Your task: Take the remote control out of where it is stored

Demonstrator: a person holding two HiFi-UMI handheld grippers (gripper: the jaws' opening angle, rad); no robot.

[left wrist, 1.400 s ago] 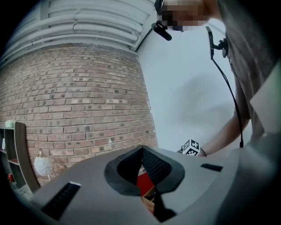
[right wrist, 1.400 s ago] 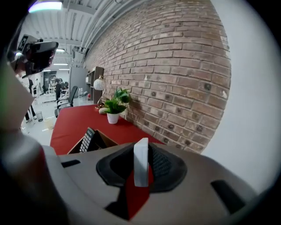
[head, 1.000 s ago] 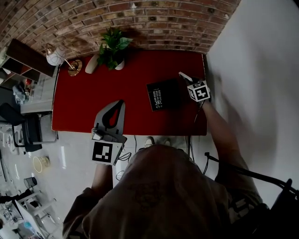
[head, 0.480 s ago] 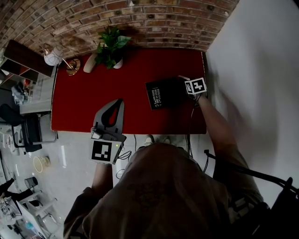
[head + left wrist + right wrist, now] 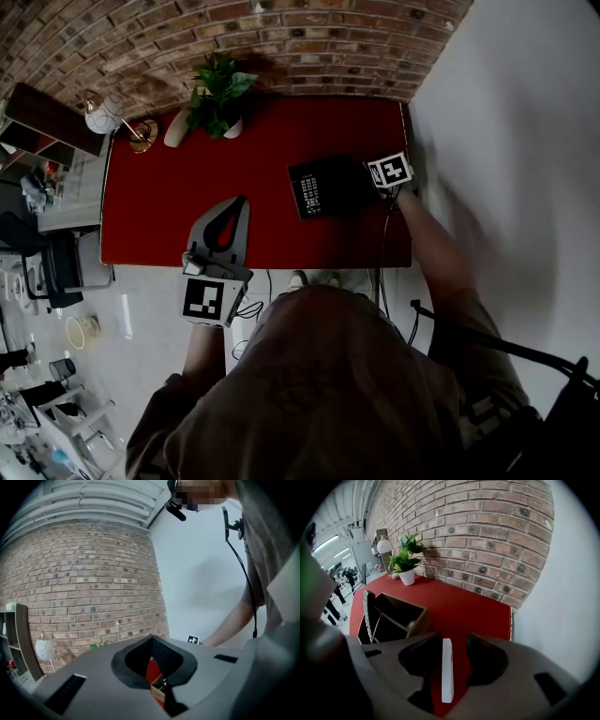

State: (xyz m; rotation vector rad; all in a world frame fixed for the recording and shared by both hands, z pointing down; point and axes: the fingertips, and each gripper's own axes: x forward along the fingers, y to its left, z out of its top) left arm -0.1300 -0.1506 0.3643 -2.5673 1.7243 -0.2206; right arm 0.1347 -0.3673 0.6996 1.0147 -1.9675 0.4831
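A thin white remote control (image 5: pixel 447 670) lies on edge on the red table (image 5: pixel 454 602), between the jaws of my right gripper (image 5: pixel 453 641). Those jaws are opening; a strip of red table shows between the remote and the right jaw. Just left of it stands the dark wooden organizer box (image 5: pixel 391 618), with a black buttoned remote (image 5: pixel 370 613) upright in its left slot. From the head view, the right gripper (image 5: pixel 373 171) sits at the right end of the box (image 5: pixel 323 186). My left gripper (image 5: pixel 241 202) hovers at the table's near edge, tips together, empty.
A potted plant (image 5: pixel 217 94) and a globe lamp (image 5: pixel 103 114) stand at the back of the table along the brick wall. A white wall runs close along the table's right edge. An office chair (image 5: pixel 52 262) stands left of the table.
My right gripper has come down and slightly left to the box's right end with the white remote. The left gripper has stayed in place.
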